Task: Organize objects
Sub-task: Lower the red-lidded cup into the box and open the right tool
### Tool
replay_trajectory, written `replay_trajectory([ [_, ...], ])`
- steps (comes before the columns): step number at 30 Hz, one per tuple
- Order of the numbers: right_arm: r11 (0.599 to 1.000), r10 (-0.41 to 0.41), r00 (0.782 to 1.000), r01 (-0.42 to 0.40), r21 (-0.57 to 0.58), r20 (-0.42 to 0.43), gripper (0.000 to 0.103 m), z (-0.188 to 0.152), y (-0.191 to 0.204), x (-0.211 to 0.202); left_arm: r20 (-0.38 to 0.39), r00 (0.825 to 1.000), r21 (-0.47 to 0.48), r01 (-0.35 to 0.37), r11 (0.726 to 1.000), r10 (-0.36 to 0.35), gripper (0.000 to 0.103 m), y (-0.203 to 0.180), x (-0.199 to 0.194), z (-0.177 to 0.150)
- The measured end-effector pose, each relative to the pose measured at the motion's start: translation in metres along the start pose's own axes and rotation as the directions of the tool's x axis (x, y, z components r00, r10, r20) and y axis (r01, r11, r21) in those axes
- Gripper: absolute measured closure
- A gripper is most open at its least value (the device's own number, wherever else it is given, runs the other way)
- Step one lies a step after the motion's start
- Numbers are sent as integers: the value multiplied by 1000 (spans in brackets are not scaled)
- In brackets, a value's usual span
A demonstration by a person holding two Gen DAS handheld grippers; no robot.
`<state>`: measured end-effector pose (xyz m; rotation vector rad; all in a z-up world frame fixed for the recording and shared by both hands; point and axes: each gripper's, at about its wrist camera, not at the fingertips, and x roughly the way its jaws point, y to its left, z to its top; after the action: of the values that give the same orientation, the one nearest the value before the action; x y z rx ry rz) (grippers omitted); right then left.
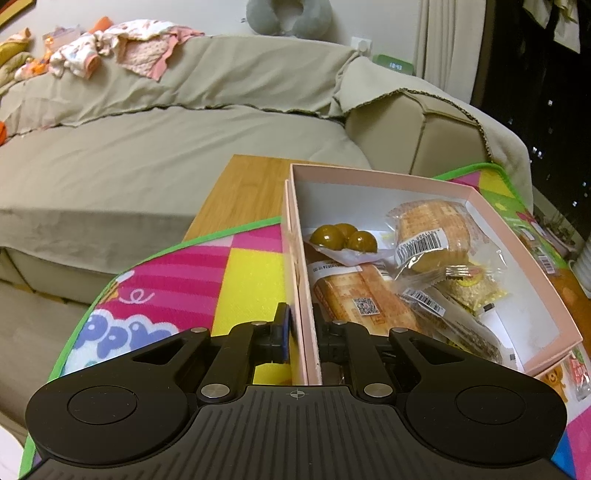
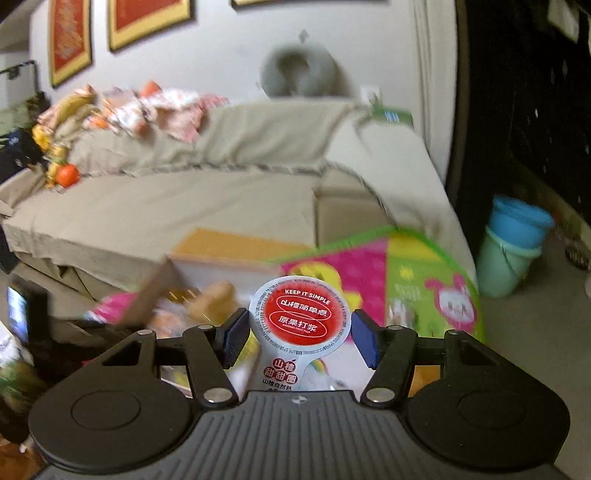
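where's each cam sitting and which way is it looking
Left wrist: on the left gripper, looking forward and down along its fingers into the pink box of snacks on the mat, sofa behind; the gripper is shut on the box's near wall.
Right wrist: on the right gripper, blurred, facing the same sofa; its pads hold a red-lidded cup.
Shared: sofa, mat, box, grey neck pillow, green clock. Only the grippers show; no hands.

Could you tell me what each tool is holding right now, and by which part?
Left tool: pink box, pinched by its near wall. Right tool: red-lidded snack cup, gripped across its round sides.
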<state>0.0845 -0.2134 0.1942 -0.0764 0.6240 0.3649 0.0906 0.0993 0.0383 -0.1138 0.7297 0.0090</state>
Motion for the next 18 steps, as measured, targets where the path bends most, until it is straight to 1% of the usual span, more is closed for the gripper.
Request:
replay_trajectory([
  [4,999,39,994,-36,-35,99,43,28,26,-32,2,1000,-15,6,1000,-6,90,1,-1,-1],
  [6,998,44,990,-37,-54,135,42,39,36,-38,2,1000,-19,8,1000,-8,90,1,0,-1],
  [8,997,40,988,-30,-66,152,42,45,44,-36,1,1000,-21,12,1000,-12,89,2,0,-1],
  [12,997,61,991,-56,-45,116,42,50,48,-10,1,1000,-20,18,1000,-18,89,2,-1,-1],
  [14,998,56,994,-54,-27,99,42,51,48,9,0,1000,-18,20,1000,-20,89,3,-1,-1],
  [18,996,75,997,-76,43,35,42,43,42,44,-1,1000,-14,27,1000,-27,88,3,-2,-2],
])
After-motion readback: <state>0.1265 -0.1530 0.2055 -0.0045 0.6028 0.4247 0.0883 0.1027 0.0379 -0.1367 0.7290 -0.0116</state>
